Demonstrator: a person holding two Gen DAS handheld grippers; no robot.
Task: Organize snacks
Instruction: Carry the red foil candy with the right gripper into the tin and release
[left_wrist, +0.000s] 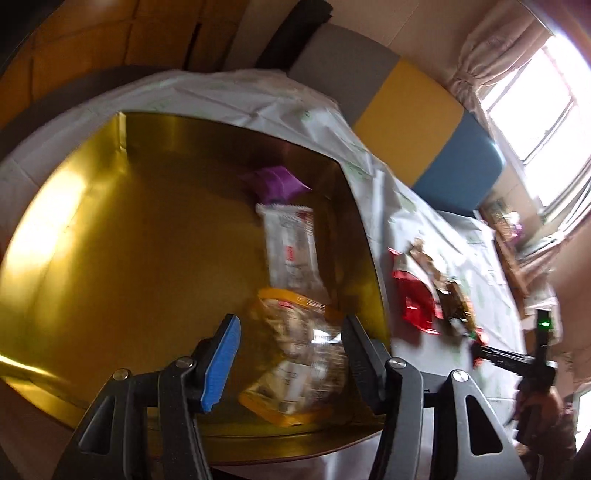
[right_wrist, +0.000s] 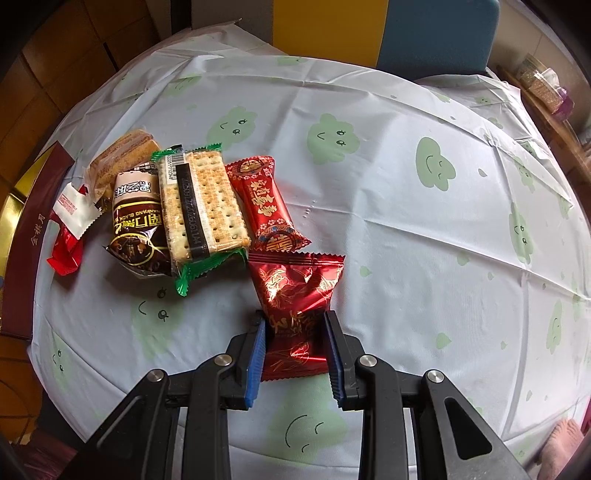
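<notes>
In the left wrist view a gold box (left_wrist: 110, 266) holds a purple packet (left_wrist: 275, 182), a white packet (left_wrist: 291, 254) and a clear orange-edged snack bag (left_wrist: 295, 365). My left gripper (left_wrist: 291, 365) is open, its fingers apart on either side of that bag. In the right wrist view my right gripper (right_wrist: 295, 354) has its pads against the sides of a dark red foil packet (right_wrist: 297, 314) lying on the table. Beyond it lie a red wrapped bar (right_wrist: 264, 201), a cracker pack (right_wrist: 201, 206), a brown packet (right_wrist: 138, 225), a sandwich biscuit (right_wrist: 118, 158) and a red-white packet (right_wrist: 72, 229).
The table wears a pale cloth with green cloud faces (right_wrist: 406, 221). The box's maroon lid edge (right_wrist: 29, 236) lies at the left. A yellow and blue bench (left_wrist: 436, 133) stands behind the table. A wooden shelf (right_wrist: 546, 96) stands at the far right.
</notes>
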